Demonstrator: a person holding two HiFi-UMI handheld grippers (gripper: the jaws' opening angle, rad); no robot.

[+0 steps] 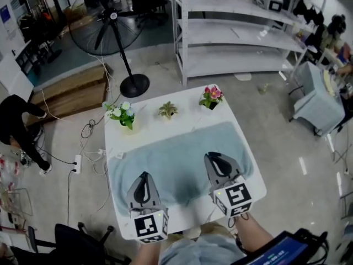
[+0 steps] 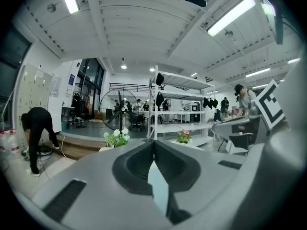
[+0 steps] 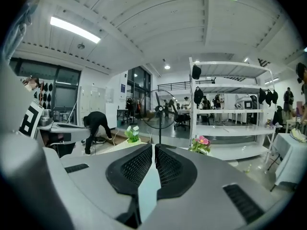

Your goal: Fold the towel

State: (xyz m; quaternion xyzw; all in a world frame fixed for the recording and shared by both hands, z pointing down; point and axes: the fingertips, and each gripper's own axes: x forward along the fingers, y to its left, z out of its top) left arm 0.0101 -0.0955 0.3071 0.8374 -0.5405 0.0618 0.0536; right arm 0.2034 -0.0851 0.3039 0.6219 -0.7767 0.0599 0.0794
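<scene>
Well, the pale blue towel (image 1: 182, 148) lies spread on the worktop (image 1: 149, 121). The left tongs (image 1: 144, 176) and right tongs (image 1: 213, 158) are each pinched tight on its near edge, set wide apart, presumably so the fold lands square.

**Pale teal towel (image 1: 176, 159) on white table (image 1: 144, 127)**

The towel is plain blue-green, no pattern. The left gripper (image 1: 144, 176) and right gripper (image 1: 214, 158) are grey with black pads (image 3: 136, 166), plus black-and-white square markers. Along the table's far edge: white flowers (image 1: 122, 114) with green leaves at the left corner, yellow-green plant (image 1: 167, 110) mid-edge, pink flowers (image 1: 211, 96) at the right corner. The fan (image 1: 113, 24) is black, shelving (image 1: 237, 29) white, floor (image 1: 276, 164) grey, and the person (image 1: 19, 123) is dressed in black.
</scene>
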